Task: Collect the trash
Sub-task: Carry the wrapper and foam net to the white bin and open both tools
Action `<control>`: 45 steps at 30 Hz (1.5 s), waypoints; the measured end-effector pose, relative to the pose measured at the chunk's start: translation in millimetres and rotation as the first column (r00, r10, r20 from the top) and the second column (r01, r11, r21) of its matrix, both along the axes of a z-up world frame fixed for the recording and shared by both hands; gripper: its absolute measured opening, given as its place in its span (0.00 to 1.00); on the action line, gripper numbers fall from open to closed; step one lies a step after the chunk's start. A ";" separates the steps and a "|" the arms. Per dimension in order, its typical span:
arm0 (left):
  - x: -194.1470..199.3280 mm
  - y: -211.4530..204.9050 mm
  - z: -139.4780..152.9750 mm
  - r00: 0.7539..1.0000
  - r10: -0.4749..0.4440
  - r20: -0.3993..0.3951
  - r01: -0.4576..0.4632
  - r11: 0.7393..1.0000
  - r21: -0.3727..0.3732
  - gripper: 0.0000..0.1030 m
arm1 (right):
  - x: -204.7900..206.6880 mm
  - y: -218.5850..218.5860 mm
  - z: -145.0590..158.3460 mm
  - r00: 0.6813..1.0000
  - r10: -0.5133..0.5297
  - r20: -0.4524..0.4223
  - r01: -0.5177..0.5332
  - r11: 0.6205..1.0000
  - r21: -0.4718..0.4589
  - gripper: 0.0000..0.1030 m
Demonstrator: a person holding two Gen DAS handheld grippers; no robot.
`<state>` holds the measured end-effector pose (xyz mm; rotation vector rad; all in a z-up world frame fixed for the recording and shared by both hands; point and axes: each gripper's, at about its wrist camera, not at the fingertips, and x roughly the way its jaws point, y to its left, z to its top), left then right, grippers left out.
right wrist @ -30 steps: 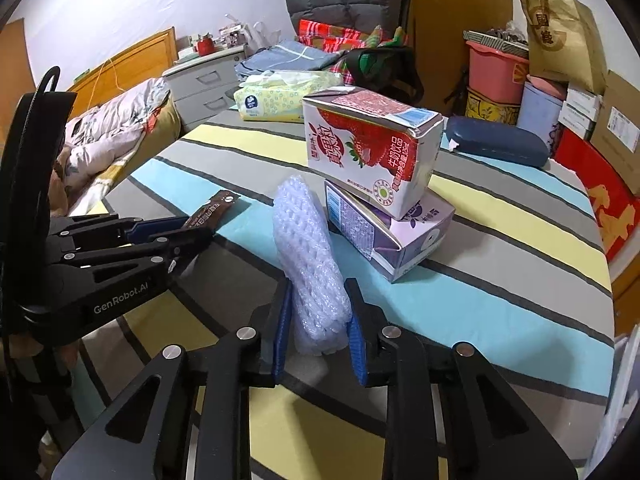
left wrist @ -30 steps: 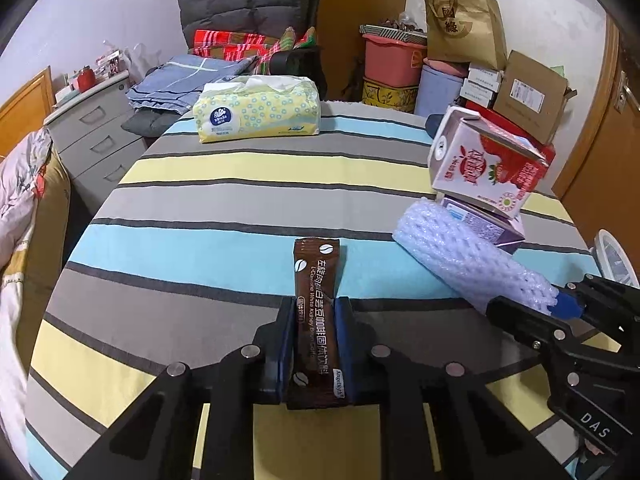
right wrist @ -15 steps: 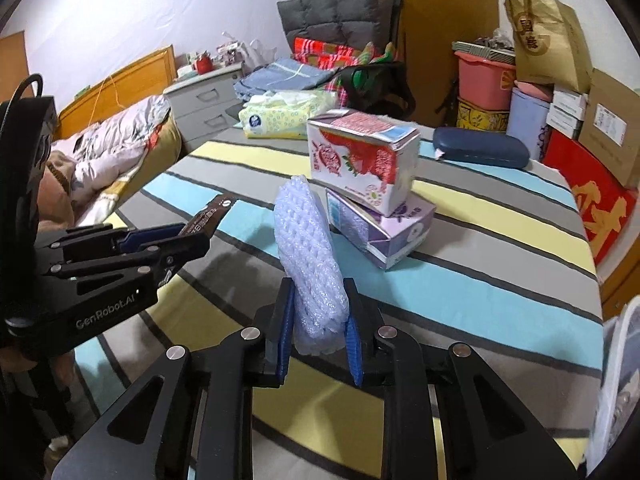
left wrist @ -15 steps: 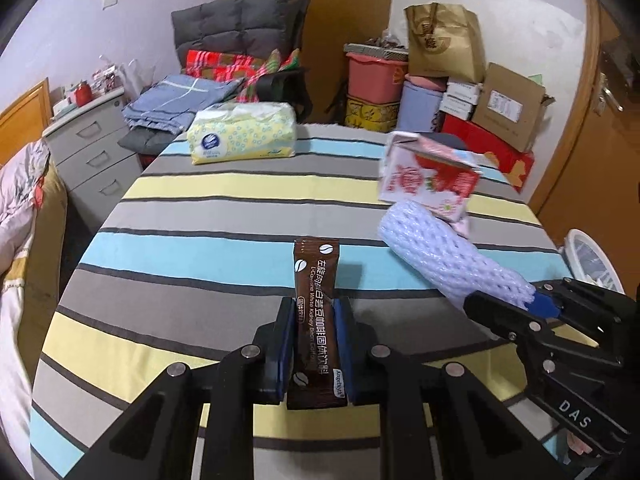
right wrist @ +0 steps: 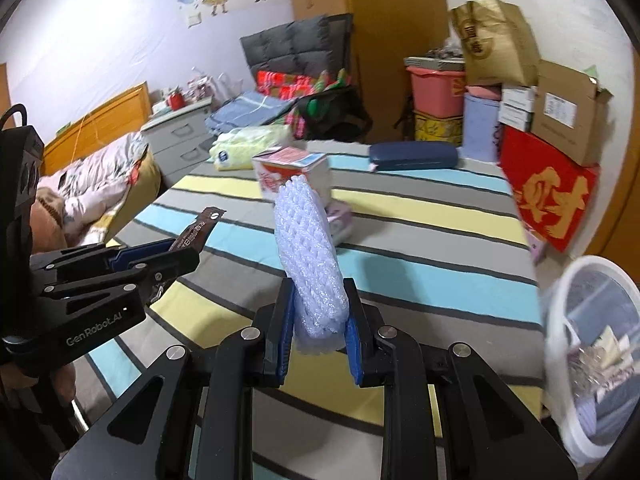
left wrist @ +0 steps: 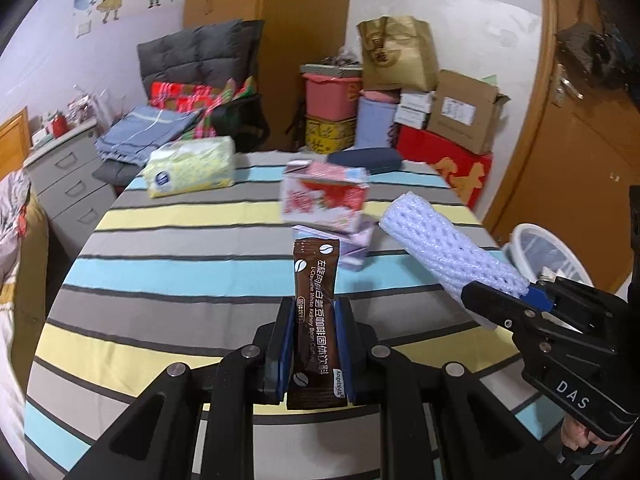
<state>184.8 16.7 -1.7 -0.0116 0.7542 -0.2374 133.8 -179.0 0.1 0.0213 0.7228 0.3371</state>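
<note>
My left gripper [left wrist: 314, 322] is shut on a brown coffee sachet [left wrist: 316, 300] and holds it upright above the striped table [left wrist: 168, 280]. My right gripper [right wrist: 318, 308] is shut on a white foam net sleeve [right wrist: 308, 248], also lifted off the table. The sleeve [left wrist: 444, 252] and the right gripper [left wrist: 532, 300] show at the right of the left wrist view. The left gripper [right wrist: 176, 252] with the sachet [right wrist: 200, 230] shows at the left of the right wrist view. A white trash bin [right wrist: 592, 356] stands off the table's right edge.
A strawberry milk carton [left wrist: 324, 200] lies on a purple carton [left wrist: 356, 246] mid-table. A yellow tissue pack [left wrist: 190, 166] and a dark blue case [left wrist: 366, 160] sit at the far edge. Boxes, bins and a paper bag [left wrist: 396, 56] stand behind.
Both grippers have risen and pulled back from the cartons, carrying the sachet and the foam sleeve. The trash bin has come into view at the right.
</note>
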 end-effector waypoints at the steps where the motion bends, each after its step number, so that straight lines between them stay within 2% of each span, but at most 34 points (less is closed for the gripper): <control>1: -2.4 -7.3 2.9 1.000 -0.016 0.005 0.016 1.000 -0.001 0.20 | -2.9 -5.8 2.1 1.000 -0.015 0.008 0.015 1.000 0.001 0.23; 9: -12.8 -58.8 15.9 0.994 -0.106 0.029 0.107 0.994 -0.009 0.20 | -16.2 -41.6 10.2 0.994 -0.107 0.031 0.107 0.994 0.014 0.23; 18: -19.8 -130.1 27.2 0.974 -0.219 0.051 0.219 0.976 -0.001 0.20 | -33.9 -87.1 14.8 0.973 -0.224 0.053 0.223 0.975 0.027 0.23; 32: -19.1 -230.2 29.5 0.931 -0.362 0.039 0.362 0.932 -0.007 0.20 | -49.6 -168.1 10.6 0.906 -0.421 0.036 0.421 0.907 0.017 0.23; 36: -17.2 -257.8 23.9 0.913 -0.406 0.019 0.407 0.914 -0.005 0.20 | -52.2 -187.5 5.5 0.881 -0.472 0.020 0.472 0.882 0.007 0.23; 45: -6.3 -300.3 8.3 0.894 -0.447 -0.024 0.447 0.895 0.000 0.20 | -52.2 -219.7 -5.6 0.840 -0.542 -0.030 0.542 0.840 -0.026 0.23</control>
